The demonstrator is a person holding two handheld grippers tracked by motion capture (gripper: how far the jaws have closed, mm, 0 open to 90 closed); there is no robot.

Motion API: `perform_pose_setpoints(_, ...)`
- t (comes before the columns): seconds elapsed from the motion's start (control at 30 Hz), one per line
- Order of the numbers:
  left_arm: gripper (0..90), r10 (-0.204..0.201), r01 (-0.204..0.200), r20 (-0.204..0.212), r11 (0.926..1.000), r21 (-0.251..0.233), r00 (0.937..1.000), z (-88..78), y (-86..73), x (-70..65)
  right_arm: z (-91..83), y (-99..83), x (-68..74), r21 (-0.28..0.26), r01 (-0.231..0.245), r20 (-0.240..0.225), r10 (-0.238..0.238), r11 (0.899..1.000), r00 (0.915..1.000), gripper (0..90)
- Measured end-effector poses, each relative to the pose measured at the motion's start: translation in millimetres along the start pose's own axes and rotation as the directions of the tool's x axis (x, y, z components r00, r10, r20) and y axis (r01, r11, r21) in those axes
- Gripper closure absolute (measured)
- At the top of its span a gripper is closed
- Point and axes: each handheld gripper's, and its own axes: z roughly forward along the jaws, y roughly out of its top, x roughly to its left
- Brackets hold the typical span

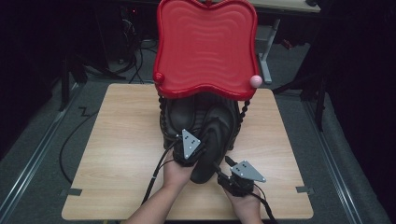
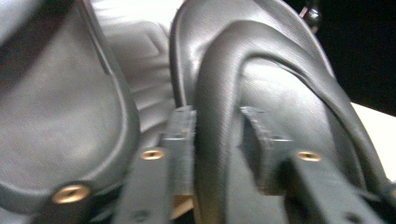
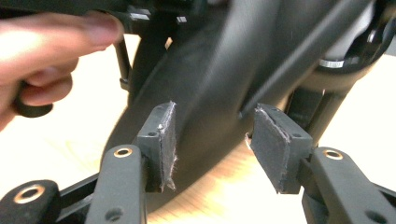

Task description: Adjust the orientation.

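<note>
The left gripper pinches the strap of a black rubber sandal at the table's near middle; the right gripper, jaws spread, straddles its near edge. The sandal looks light, soft and floppy — best held by the thick strap or sole rim.

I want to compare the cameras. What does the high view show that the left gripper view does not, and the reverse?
High view alone: the red tray raised above the wooden table, a pink ball at its corner, and the right gripper.

Left gripper view alone: the left gripper with its jaws close on a strap ridge.

Both: the two black shoes.
</note>
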Motion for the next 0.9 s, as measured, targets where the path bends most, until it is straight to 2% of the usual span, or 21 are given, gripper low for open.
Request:
perform_pose_setpoints(0.07, 54.9, 0.006, -0.006, 0.016, 1.0, -0.005, 0.9999, -7.2, -7.1, -1.7, 2.4, -2.4, -1.1, 0.01, -0.004, -0.004, 0.004, 1.0, 1.0, 50.6)
perform_pose_setpoints(0.13, 52.5, 0.023, -0.023, 0.016, 0.9997, -0.001, 0.9996, -14.9, -16.9, -3.1, 3.4, -3.5, -1.4, 0.015, -0.006, -0.007, 0.006, 1.0, 1.0, 50.2)
perform_pose_setpoints(0.23, 53.0, 0.009, -0.01, 0.023, 0.9997, 0.021, 0.9997, -23.4, -33.0, -1.5, 4.1, -6.9, 0.0, 0.02, -0.003, -0.011, 0.003, 1.0, 0.9999, 47.7)
perform_pose_setpoints(0.33, 57.8, 0.002, -0.003, 0.023, 0.999, 0.045, 0.9997, -29.2, -47.2, -0.4, 7.2, -14.8, 2.5, 0.057, -0.006, -0.027, 0.008, 0.998, 0.9996, 47.0)
perform_pose_setpoints(0.37, 61.2, 0.005, -0.006, 0.021, 0.9987, 0.051, 0.9998, -30.3, -50.7, 0.1, 9.1, -17.6, 3.5, 0.077, -0.005, -0.031, 0.008, 0.997, 0.9995, 47.0)
perform_pose_setpoints(0.4, 69.6, 0.004, -0.005, 0.02, 0.9985, 0.055, 0.9998, -30.7, -53.3, 0.4, 11.9, -21.7, 3.4, 0.098, -0.014, -0.047, 0.019, 0.995, 0.9987, 51.1)
perform_pose_setpoints(0.43, 69.6, 0.003, -0.004, 0.021, 0.9983, 0.058, 0.9998, -30.7, -54.9, 0.6, 11.9, -21.7, 3.4, 0.098, -0.014, -0.047, 0.019, 0.995, 0.9987, 51.1)
perform_pose_setpoints(0.5, 75.4, 0.009, -0.009, 0.007, 0.9981, 0.062, 0.9999, -30.5, -55.5, -1.0, 12.5, -21.4, 1.2, 0.095, -0.041, -0.056, 0.046, 0.995, 0.9973, 55.4)
perform_pose_setpoints(0.57, 79.0, -0.014, 0.013, 0.015, 0.9982, 0.059, 0.9998, -30.8, -54.3, 0.6, 12.4, -19.9, -0.9, 0.087, -0.059, -0.049, 0.063, 0.994, 0.9968, 61.1)
perform_pose_setpoints(0.6, 79.3, -0.014, 0.013, 0.019, 0.9984, 0.054, 0.9997, -30.9, -53.5, 0.5, 10.5, -18.9, -2.4, 0.062, -0.045, -0.038, 0.047, 0.997, 0.9982, 72.3)
perform_pose_setpoints(0.67, 79.8, -0.005, 0.004, 0.014, 0.999, 0.045, 0.9999, -31.4, -50.1, -1.4, 10.2, -15.5, -2.8, 0.052, -0.038, -0.031, 0.04, 0.998, 0.9987, 73.2)
perform_pose_setpoints(0.8, 79.8, -0.015, 0.015, 0.008, 0.9994, 0.033, 0.9999, -27.9, -36.3, 0.6, 10.9, -9.0, -6.8, 0.027, -0.037, -0.025, 0.038, 0.999, 0.999, 75.1)
perform_pose_setpoints(0.9, 79.8, -0.021, 0.021, -0.008, 0.9994, 0.026, 0.9998, -22.0, -25.4, 2.8, 11.4, 3.5, -10.7, 0.005, -0.013, -0.009, 0.013, 1.0, 0.9999, 77.7)
